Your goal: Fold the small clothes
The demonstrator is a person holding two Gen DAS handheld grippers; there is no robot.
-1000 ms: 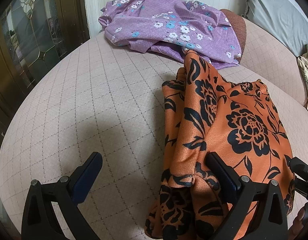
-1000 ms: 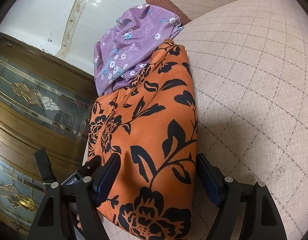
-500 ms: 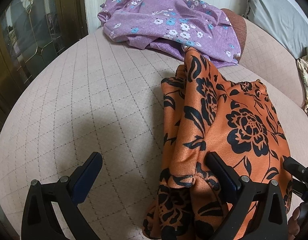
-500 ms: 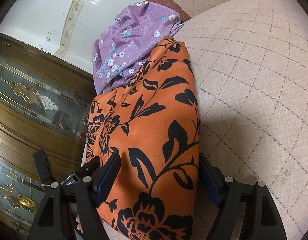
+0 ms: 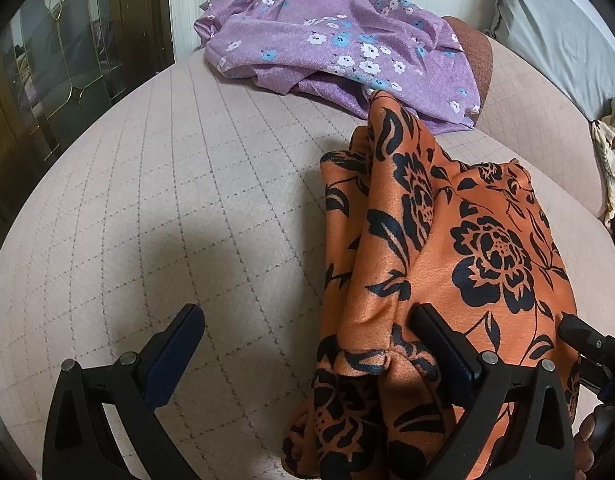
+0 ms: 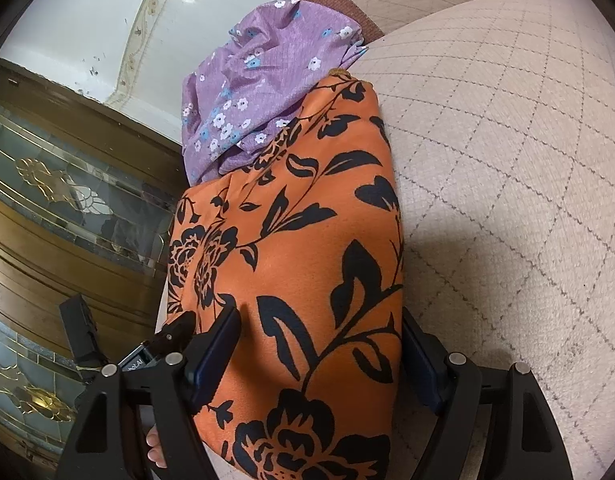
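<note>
Cushion (image 5: 195, 208) carries the orange cloth (image 5: 447, 264), partly folded, its far tip on the purple cloth (image 5: 339, 44). Both tongs, left (image 5: 307, 344) and right (image 6: 319, 352), gape wide, gripping nothing; next they should probably pinch an edge.

Both wrist views look down closely; both share the orange cloth (image 5: 447, 240).
</note>
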